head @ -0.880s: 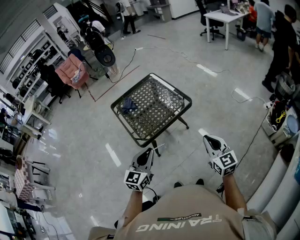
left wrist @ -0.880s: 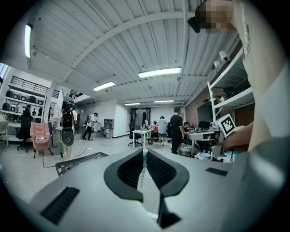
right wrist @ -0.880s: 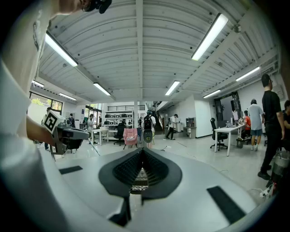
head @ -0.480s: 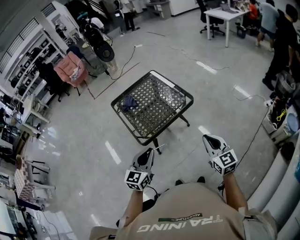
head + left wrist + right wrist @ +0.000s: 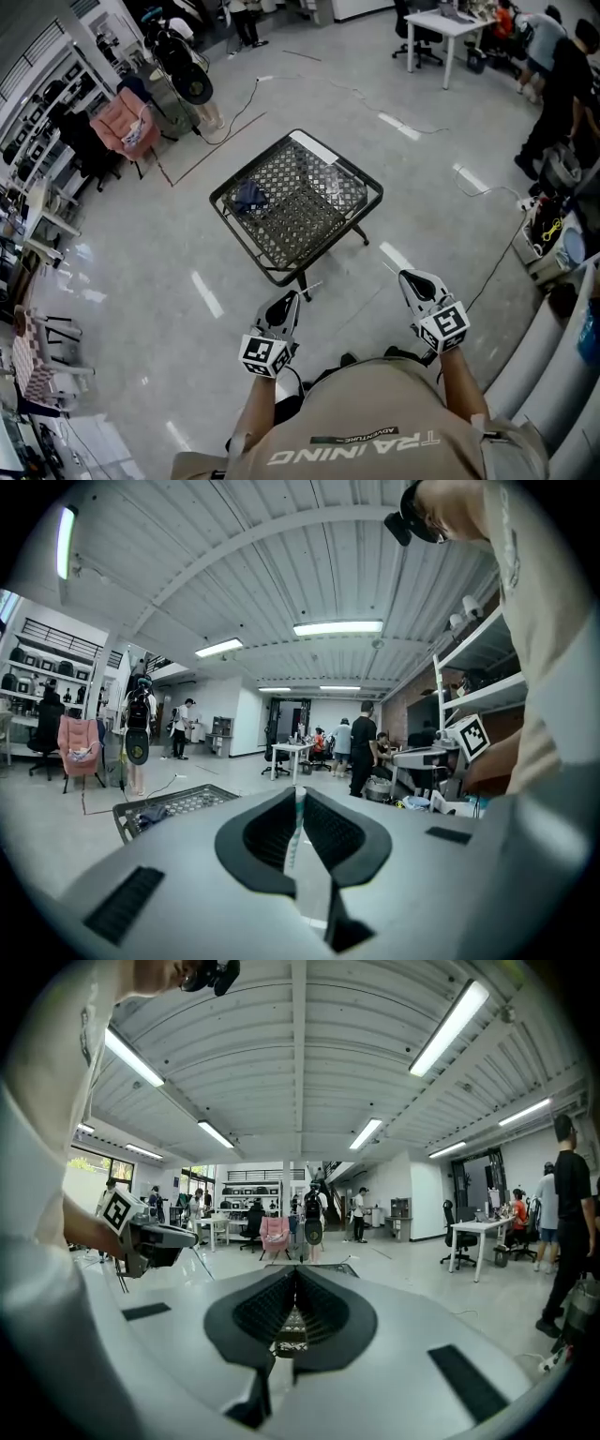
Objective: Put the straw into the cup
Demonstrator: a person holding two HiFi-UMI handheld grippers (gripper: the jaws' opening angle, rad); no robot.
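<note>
A thin white straw with teal stripes [image 5: 296, 822] is pinched between the jaws of my left gripper [image 5: 299, 794]. In the head view its end [image 5: 312, 288] pokes out to the right of my left gripper [image 5: 289, 300]. My right gripper [image 5: 411, 277] hangs level beside it, and its jaws [image 5: 295, 1274] meet at the tips with nothing between them. Both are short of the black wire-mesh table [image 5: 281, 272]. On the mesh lie a blue bundle [image 5: 249, 197] and a clear shiny thing [image 5: 330, 176] that may be the cup.
The mesh table [image 5: 178, 803] stands alone on a glossy grey floor. Cables trail across the floor behind it. Chairs and shelves line the left side [image 5: 117, 127]. A white desk [image 5: 450, 23] and standing people [image 5: 562, 84] are at the far right.
The table has come closer to the grippers in the head view as the person steps toward it. Both grippers keep their pose, and the straw stays in the left one.
</note>
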